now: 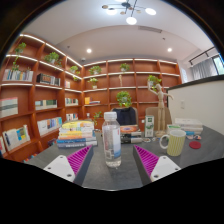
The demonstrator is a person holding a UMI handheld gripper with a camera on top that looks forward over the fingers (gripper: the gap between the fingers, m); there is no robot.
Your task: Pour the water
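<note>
Tongs [111, 163] held apart; water bottle [111, 139] upright btwn fingers, gaps seen both sides; cup [175, 142] on tabletop [205, 160], ahead-right.

On the counter [120, 172] stand 1 clear water bottle [111, 139], 1 pale green mug [175, 142], 1 small white bottle [149, 126] and 1 stack of books [74, 138]. Behind stands 1 wooden mannequin [160, 103].

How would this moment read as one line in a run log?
task: pour water | gripper: open | water bottle: upright on table, between fingers | cup: right of bottle
</note>
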